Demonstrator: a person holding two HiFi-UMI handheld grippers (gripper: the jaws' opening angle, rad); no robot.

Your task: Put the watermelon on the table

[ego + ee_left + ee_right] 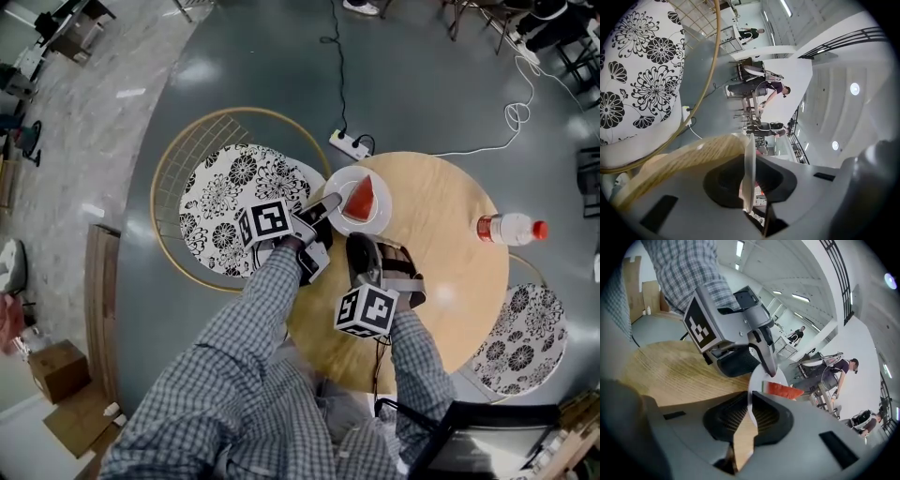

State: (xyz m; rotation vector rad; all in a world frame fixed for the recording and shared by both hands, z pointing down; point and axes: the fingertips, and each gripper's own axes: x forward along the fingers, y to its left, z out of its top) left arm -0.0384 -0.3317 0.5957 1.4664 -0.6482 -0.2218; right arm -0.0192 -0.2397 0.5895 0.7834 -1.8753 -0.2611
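While watermelon slice [361, 196] sits on plate [379, 218] — left hand-held gripper [329, 202] clamps rim; right hand-held gripper [360, 247] pinches near edge

A glossy grey-blue floor [234, 75] catches the ceiling lights and meets a pale marbled floor strip [84, 122] at the left. A round light-wood counter [441, 234] stands on the grey-blue part. At its left is a gold wire-frame chair with a black-and-white floral cushion [234, 197], at its right a second floral-cushioned chair [530, 337]. A white power strip [349, 143] lies just beyond the counter, with a looped white cable [511, 112] further right. A brown cardboard box [56, 370] sits lower left. Overhead are long strip lights [739, 248] and a black railing [853, 37].
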